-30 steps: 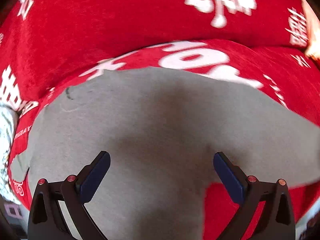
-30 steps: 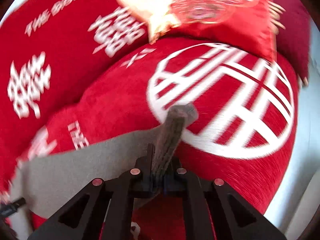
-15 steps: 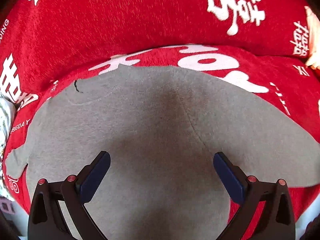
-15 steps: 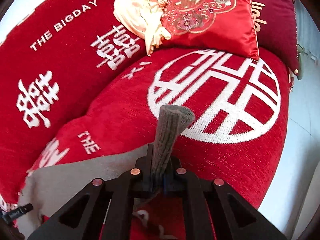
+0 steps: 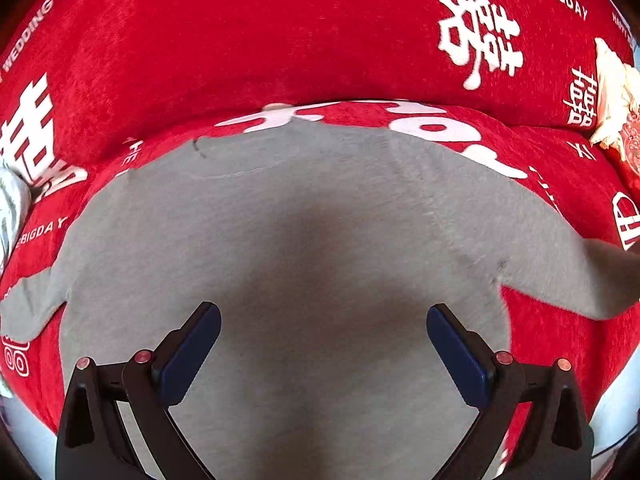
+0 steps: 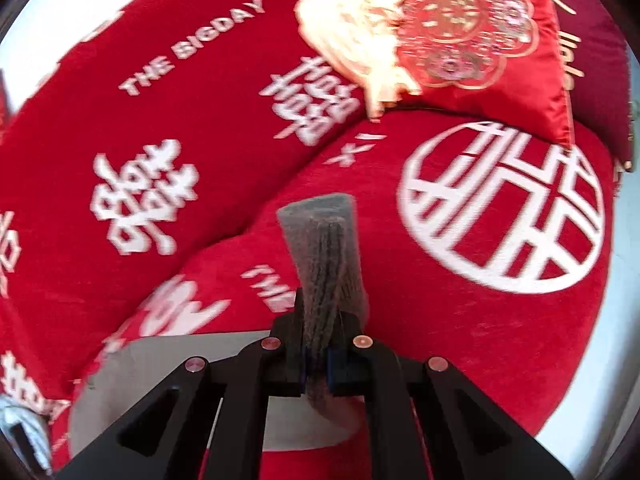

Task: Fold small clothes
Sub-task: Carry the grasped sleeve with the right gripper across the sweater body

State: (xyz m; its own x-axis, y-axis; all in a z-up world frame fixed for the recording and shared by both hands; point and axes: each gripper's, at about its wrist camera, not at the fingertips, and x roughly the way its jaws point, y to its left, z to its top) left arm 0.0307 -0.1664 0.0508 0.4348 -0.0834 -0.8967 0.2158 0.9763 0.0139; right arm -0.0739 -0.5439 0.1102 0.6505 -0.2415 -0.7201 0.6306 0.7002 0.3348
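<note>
The right gripper is clenched on the ribbed cuff of a grey top, the cuff bunched and standing up out of the jaws, with the sleeve trailing off to the body of the garment. The left gripper hangs released above the middle of the top, jaws wide, nothing between the pads and no sign of contact. The top lies spread flat on a red sofa cover with white lettering, neckline toward the backrest, the far sleeve lying out to the left. Judging by this, the step is folding the held sleeve inward across the body. To do it well: carry the cuff low and level over the chest so the sleeve creases at the shoulder seam and not partway along; press the left pads down near that seam to pin the body so it does not drag; lay the cuff flat before letting go, so the bunched ribbing does not spring back
</note>
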